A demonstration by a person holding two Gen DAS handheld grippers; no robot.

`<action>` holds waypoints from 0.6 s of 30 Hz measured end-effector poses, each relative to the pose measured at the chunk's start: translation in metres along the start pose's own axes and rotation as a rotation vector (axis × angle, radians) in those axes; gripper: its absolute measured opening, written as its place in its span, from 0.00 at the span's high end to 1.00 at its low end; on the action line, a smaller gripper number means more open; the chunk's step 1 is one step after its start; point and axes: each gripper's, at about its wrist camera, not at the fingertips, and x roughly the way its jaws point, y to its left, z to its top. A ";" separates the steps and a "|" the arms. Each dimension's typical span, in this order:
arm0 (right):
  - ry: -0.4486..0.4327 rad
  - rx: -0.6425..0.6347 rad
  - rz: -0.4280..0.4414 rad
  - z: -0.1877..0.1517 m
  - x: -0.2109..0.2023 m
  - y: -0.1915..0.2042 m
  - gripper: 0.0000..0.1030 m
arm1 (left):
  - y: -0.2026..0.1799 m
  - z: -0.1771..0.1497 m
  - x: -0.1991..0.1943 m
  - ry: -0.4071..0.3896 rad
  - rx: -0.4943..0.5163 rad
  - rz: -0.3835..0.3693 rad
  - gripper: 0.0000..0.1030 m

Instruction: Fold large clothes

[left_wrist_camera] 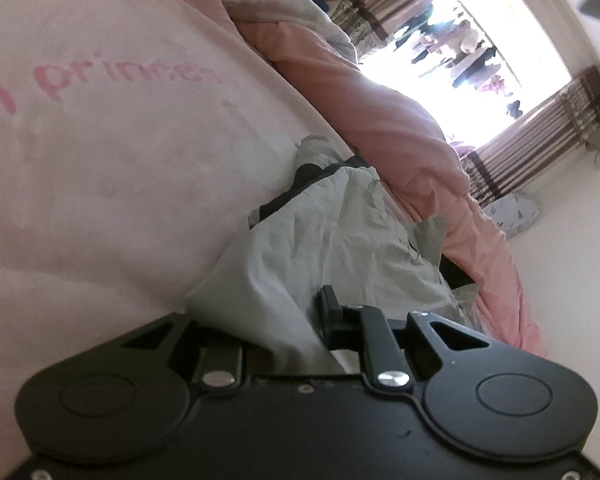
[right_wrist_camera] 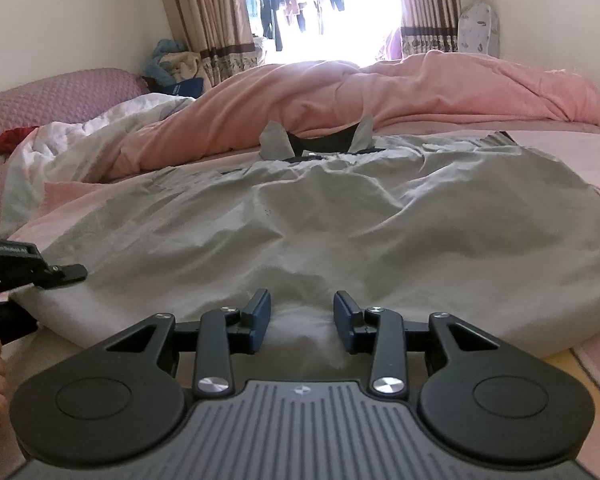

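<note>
Grey garment [right_wrist_camera: 340, 216] spread flat on bed [right_wrist_camera: 560, 148]; your right gripper [right_wrist_camera: 302, 314] fingers apart at its near hem; left gripper [left_wrist_camera: 284, 328] clamped on its fabric.

Home bedroom; bed [right_wrist_camera: 560, 148] with pink duvet [right_wrist_camera: 420, 92]; striped curtains [right_wrist_camera: 204, 12]

A pale grey-green garment [right_wrist_camera: 332, 216] with black collar trim lies on a pink bed sheet [left_wrist_camera: 100, 160] printed with darker pink lettering, below brown-striped curtains [right_wrist_camera: 204, 20] and a salmon-pink duvet [right_wrist_camera: 380, 96].
</note>
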 end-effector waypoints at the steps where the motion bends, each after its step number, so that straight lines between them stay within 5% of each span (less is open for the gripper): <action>1: -0.007 0.002 -0.011 0.001 -0.005 -0.001 0.57 | -0.002 0.002 0.002 0.000 0.006 -0.002 0.87; 9: -0.030 0.036 -0.164 0.007 -0.019 -0.025 0.57 | -0.027 0.006 0.001 -0.008 0.113 -0.016 0.91; 13: 0.039 0.095 -0.162 -0.002 -0.003 -0.043 0.57 | -0.036 0.006 0.000 -0.017 0.151 -0.031 0.94; 18: 0.023 0.108 -0.154 -0.007 0.000 -0.047 0.57 | -0.045 0.008 -0.002 -0.023 0.160 -0.067 0.95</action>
